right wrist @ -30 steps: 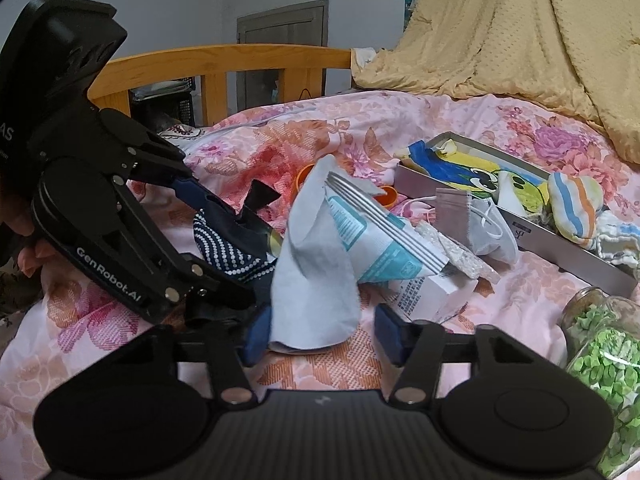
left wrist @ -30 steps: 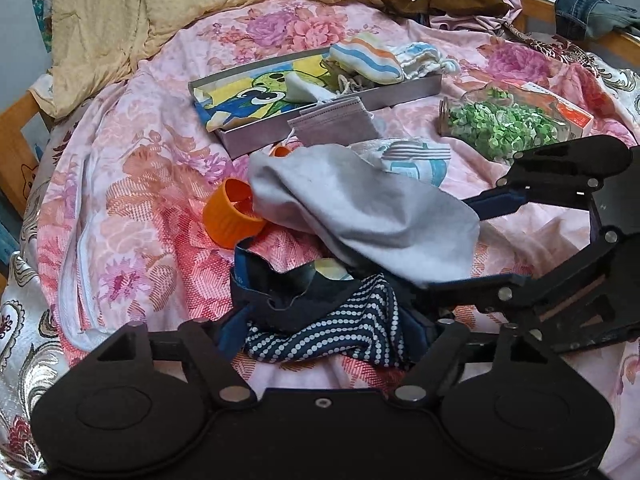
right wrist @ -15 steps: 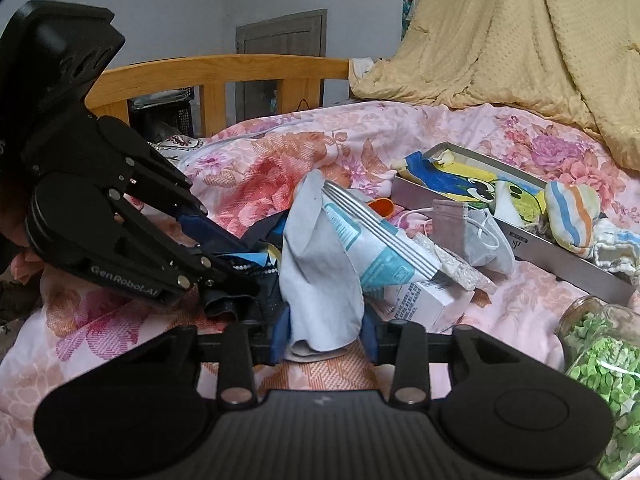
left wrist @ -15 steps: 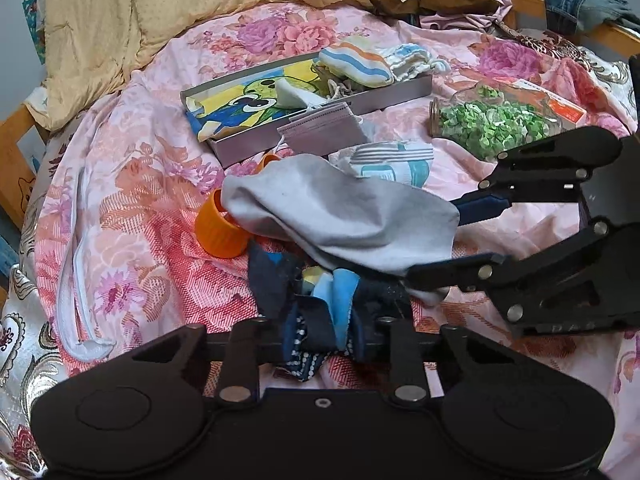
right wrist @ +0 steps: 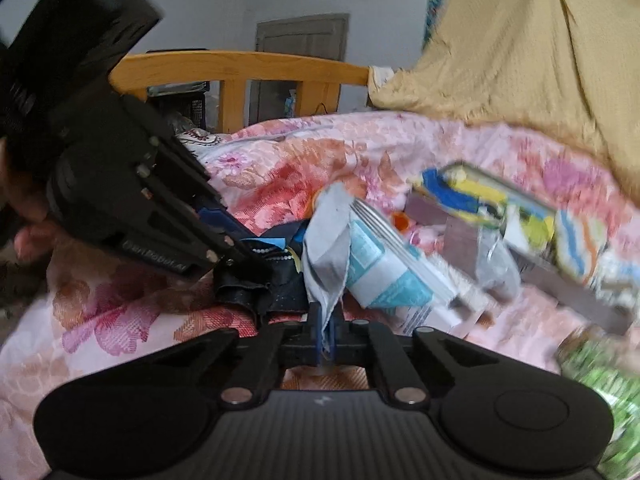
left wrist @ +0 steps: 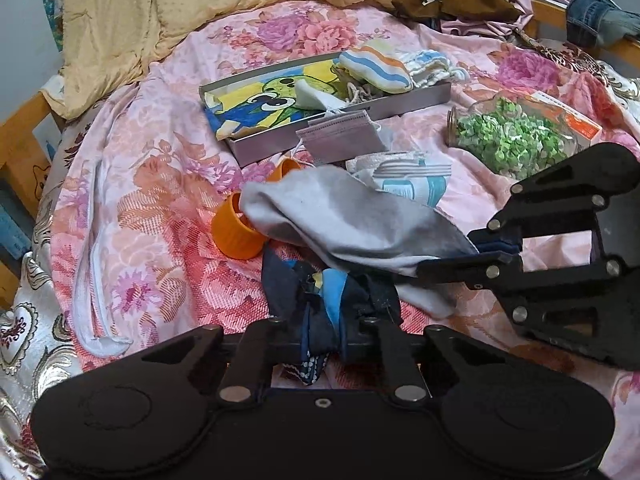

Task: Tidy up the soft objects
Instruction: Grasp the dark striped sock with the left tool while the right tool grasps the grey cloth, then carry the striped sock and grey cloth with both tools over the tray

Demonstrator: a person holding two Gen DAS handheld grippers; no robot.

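A grey cloth [left wrist: 344, 220] lies draped over clutter on the flowered bedsheet. My right gripper [right wrist: 326, 320] is shut on its lower edge, and the cloth [right wrist: 326, 248] stands up from the pads. In the left wrist view that gripper [left wrist: 476, 254] comes in from the right, pinching the cloth's corner. A dark blue cloth with white dots [left wrist: 320, 292] is bunched between the jaws of my left gripper [left wrist: 324, 320], which are closing on it and squeeze it. In the blurred right wrist view the left gripper [right wrist: 256, 258] reaches in from the left onto that dark bundle [right wrist: 280, 280].
A grey tray [left wrist: 412, 100] holds a cartoon-print cloth and striped socks [left wrist: 376, 66]. Nearby lie a face mask [left wrist: 340, 138], an orange cup [left wrist: 236, 232], a teal-and-white packet [left wrist: 416, 184] and a jar of green bits [left wrist: 512, 140]. A yellow blanket [left wrist: 160, 8] and a wooden bedframe [right wrist: 240, 68] bound the bed.
Both grippers went from open to closed: the left gathered the dark dotted cloth into a bunch, the right pinched the grey cloth's edge. The right wrist view is now blurred.
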